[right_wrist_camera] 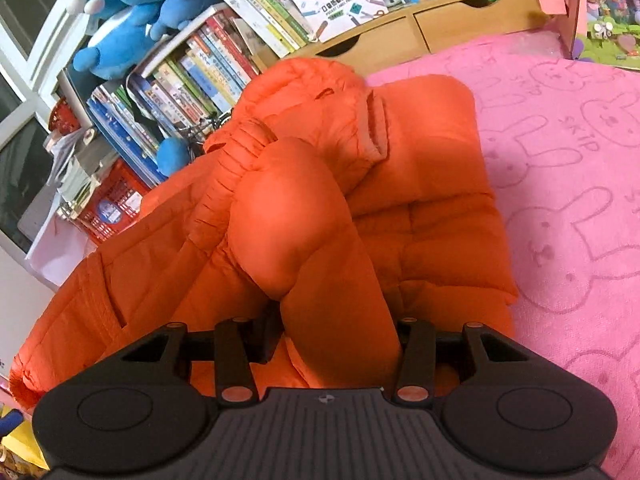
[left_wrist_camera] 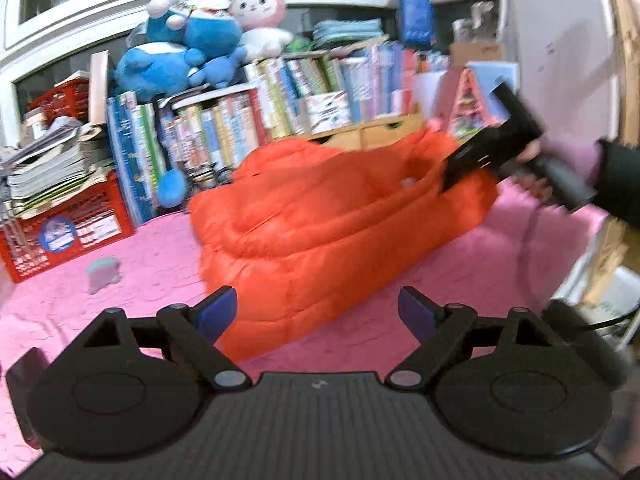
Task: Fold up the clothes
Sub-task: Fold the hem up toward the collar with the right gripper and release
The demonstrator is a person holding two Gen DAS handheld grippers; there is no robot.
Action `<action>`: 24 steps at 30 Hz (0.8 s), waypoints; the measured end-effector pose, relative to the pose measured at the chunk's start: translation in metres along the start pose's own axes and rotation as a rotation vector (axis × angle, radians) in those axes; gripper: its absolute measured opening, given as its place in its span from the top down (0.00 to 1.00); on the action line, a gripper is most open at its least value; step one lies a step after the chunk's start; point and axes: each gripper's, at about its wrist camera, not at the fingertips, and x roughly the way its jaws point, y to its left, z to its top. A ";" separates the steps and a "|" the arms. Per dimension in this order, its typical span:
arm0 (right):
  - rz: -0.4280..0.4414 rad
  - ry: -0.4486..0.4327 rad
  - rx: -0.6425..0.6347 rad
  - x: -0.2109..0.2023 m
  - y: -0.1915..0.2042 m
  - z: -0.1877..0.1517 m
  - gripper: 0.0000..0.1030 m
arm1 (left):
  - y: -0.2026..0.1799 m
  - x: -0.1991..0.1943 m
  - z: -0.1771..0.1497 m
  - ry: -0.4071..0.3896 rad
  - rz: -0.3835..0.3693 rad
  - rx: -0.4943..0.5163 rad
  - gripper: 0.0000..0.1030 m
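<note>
Orange puffy jacket (left_wrist_camera: 320, 216) is lying bunched on the pink bunny-print blanket (right_wrist_camera: 568, 168), in front of the crammed bookshelf (left_wrist_camera: 240, 120) and wooden drawers (right_wrist_camera: 460, 24). Your right gripper (right_wrist_camera: 340, 344) is clamping a thick roll of the padded fabric, looks like a sleeve, between its fingers, the cloth filling the whole gap; in the left wrist view you are seeing the same tool (left_wrist_camera: 480, 160) digging into the far side of the jacket with your hand (left_wrist_camera: 532, 168) on the handle, though that part is blurred so I'm hedging on exactly which section it has. Your left gripper (left_wrist_camera: 316, 312) is standing wide open, nothing between the blue pads (left_wrist_camera: 218, 312), hanging just short of the near hem of the jacket. For this step you are wanting to carry the gripped sleeve across the body and lay it flat, not drop it in a lump; padding is springy and will be puffing back up, so you are better off pinning the near edge with the free left gripper while the right is pulling over. Keep the grip on the fabric, slick shell could be slipping out.
</note>
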 end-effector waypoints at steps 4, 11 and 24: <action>-0.011 0.004 -0.010 0.001 0.002 0.001 0.56 | 0.005 0.030 -0.010 0.006 0.100 -0.007 0.14; -0.037 0.012 -0.035 0.004 0.005 0.001 0.56 | 0.022 0.066 -0.007 -0.044 0.115 -0.116 0.14; -0.154 0.009 -0.204 -0.011 0.021 -0.006 0.44 | 0.071 0.105 0.007 -0.031 0.090 -0.441 0.14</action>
